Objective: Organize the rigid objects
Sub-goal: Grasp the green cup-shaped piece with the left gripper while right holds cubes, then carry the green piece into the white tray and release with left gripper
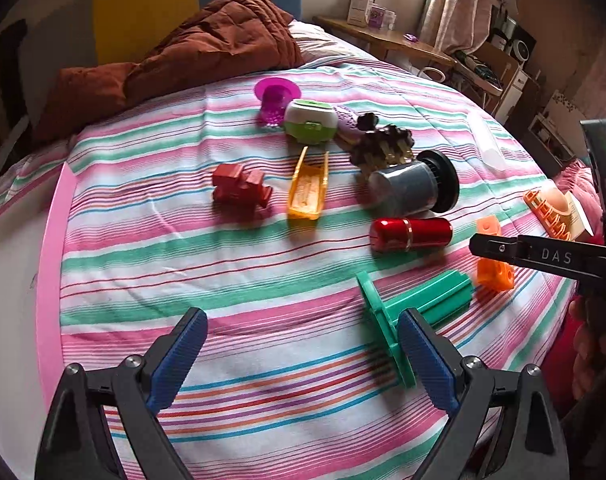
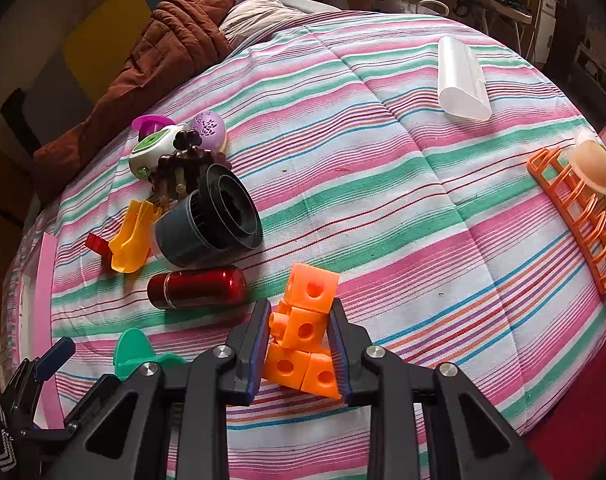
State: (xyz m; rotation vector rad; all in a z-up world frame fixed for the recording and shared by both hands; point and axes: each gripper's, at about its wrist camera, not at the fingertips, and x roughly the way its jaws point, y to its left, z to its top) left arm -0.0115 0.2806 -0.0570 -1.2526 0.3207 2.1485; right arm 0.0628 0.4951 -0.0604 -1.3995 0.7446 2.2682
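In the right wrist view my right gripper (image 2: 301, 308) is shut on an orange piece of joined cubes (image 2: 307, 328), which stands on the striped bedsheet (image 2: 383, 200). The left wrist view shows the same orange piece (image 1: 493, 272) under one of the right gripper's fingers (image 1: 503, 249). My left gripper (image 1: 301, 320) is open over bare sheet, nothing between its pads. A green T-shaped plastic piece (image 1: 423, 304) lies just beyond its right finger. A red metal cylinder (image 1: 411, 234) and a dark grey cylinder (image 1: 415, 188) lie behind that.
Farther back lie a yellow-orange tray (image 1: 307, 188), a red block toy (image 1: 241, 188), a green-and-white case (image 1: 311, 120), a magenta cup (image 1: 275, 100) and a brown clip (image 1: 383, 144). A white case (image 2: 461, 80) and an orange rack (image 2: 579, 220) lie right. A brown quilt (image 1: 223, 40) covers the bed's head.
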